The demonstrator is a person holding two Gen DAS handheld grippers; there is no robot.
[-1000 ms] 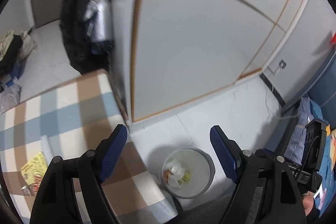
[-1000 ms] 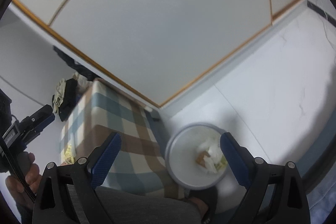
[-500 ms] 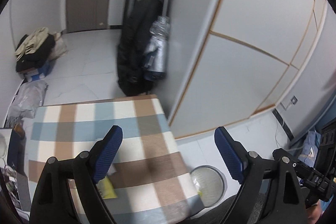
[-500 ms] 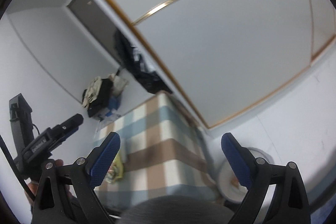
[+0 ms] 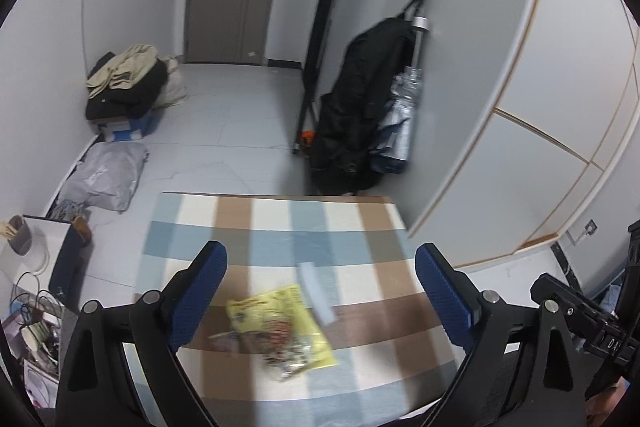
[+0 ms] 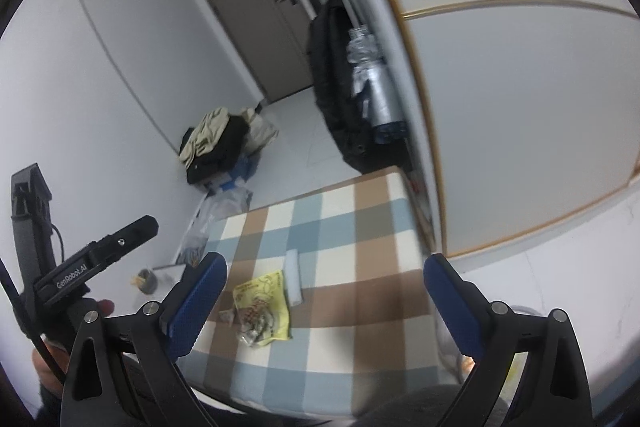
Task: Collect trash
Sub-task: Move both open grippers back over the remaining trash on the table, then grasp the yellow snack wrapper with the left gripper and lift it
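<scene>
Both hand-held grippers are up in the air over a checked surface [image 5: 280,227], and neither one is holding anything. The left hand-held gripper [image 5: 320,295] has its jaws spread wide, and so does the right hand-held gripper [image 6: 322,301]. The trash lies on the checked surface: a yellow wrapper [image 5: 282,331], crumpled and partly see-through at its near end, and a small white strip [image 5: 316,293] that touches the wrapper's far corner. A tiny scrap [image 5: 222,339] sits just beside the wrapper on its left. In the left wrist view the yellow wrapper shows right between the two blue pads [image 5: 198,297], so this hand-held gripper looks lined up with it. In the right wrist view the wrapper [image 6: 262,303] sits closer to the left pad. A bit of what looks like a bin [image 6: 476,355] peeks out low beside the surface, on the right, but it is mostly hidden. The step in hand seems to be reaching for a piece of trash. The next move likely calls for going down to the wrapper, closing the pads on its crinkly edge, and lifting it. The wrapper is thin and flat, so the pads may need to pinch a raised fold, or it could slip away
</scene>
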